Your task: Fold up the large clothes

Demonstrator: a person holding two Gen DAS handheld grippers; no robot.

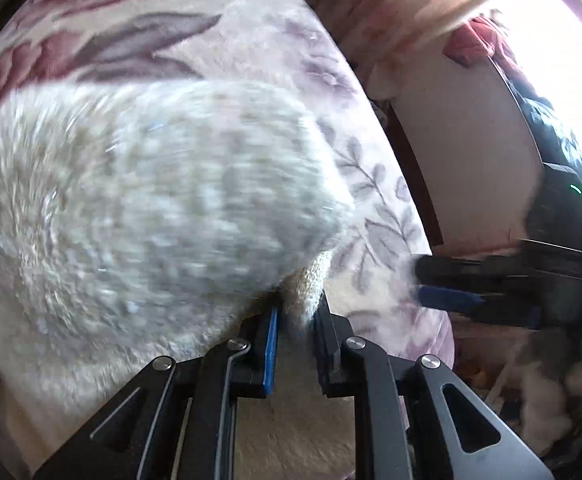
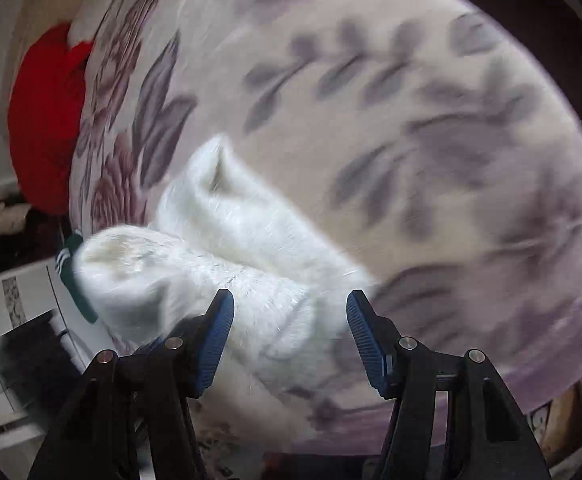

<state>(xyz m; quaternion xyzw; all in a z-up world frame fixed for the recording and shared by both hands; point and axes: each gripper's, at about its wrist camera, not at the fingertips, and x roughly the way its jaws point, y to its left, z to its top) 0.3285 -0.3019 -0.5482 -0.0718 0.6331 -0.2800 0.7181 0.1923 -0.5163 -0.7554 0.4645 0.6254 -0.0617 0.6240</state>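
One white fluffy knit garment is seen in the left wrist view, spread over a floral blanket and filling the frame from nine o'clock to the centre, blurred by motion. A ribbed edge of it is pinched between the two blue-padded fingers of the left gripper, which are pressed nearly together on the fabric at six o'clock. At three o'clock in the same view, one second tool is seen: the right gripper, blurred, its black body and one blue pad reaching in over the blanket's edge. Whether that gripper touches the garment cannot be told from this view.

In the right wrist view, the right gripper is shown with its two blue ribbed fingers spread wide apart, nothing being clamped between them. The white garment is bunched in two soft folds from seven o'clock to the centre, part of it lying in the gap between the fingers. The floral blanket fills the frame from twelve to four o'clock. One red cloth is seen at nine o'clock beyond the blanket's edge, and one dark green band with white stripes shows at eight o'clock, just beside the garment's fold.
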